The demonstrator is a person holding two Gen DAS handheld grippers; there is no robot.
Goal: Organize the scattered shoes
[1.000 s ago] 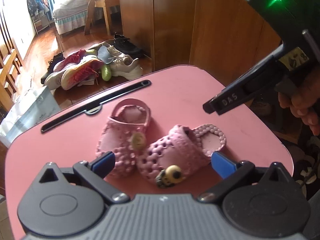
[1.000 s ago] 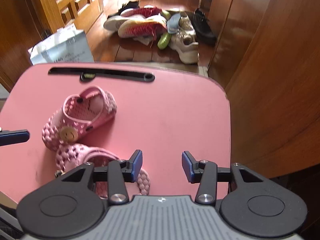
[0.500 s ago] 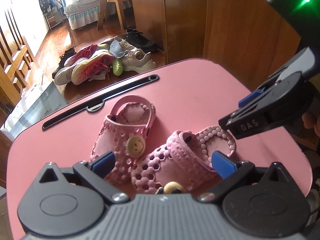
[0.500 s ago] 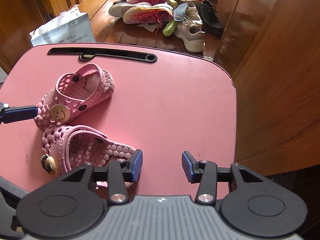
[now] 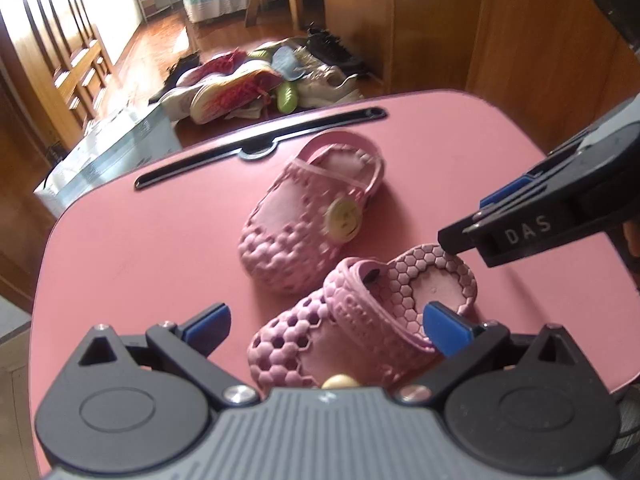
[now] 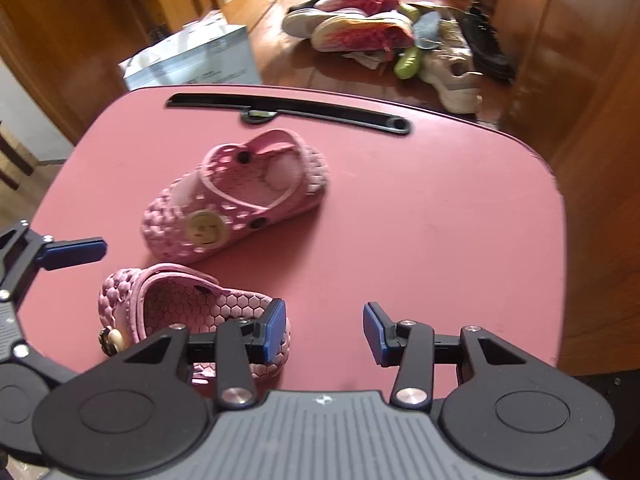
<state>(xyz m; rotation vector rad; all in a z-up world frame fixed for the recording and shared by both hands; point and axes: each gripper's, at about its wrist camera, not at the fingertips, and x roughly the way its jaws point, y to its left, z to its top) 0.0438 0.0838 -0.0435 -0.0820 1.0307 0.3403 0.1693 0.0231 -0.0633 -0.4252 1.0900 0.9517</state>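
Observation:
Two small pink clogs lie on the pink table [image 5: 140, 260]. The far clog [image 5: 312, 216] carries a smiley button; it also shows in the right wrist view as the far clog [image 6: 240, 200]. The near clog [image 5: 360, 320] bears a yellow charm at its toe. My left gripper [image 5: 326, 322] hovers open over it, with the clog between the pads and untouched. My right gripper [image 6: 326, 332] stands open with bare table between its pads, and its left pad sits at the heel of the near clog [image 6: 180, 304]. In the left wrist view its tip [image 5: 446, 240] is at that heel.
A black slot [image 5: 260, 140] runs across the table's far side. On the wooden floor beyond lie a heap of sneakers [image 6: 360, 28] and a white bag [image 6: 192, 56]. Wooden cabinets [image 5: 520, 28] stand to the right of the table.
Both grippers have come down and closer to the clogs. The right gripper's tip has moved from above the table to the near clog's heel. Neither clog has shifted.

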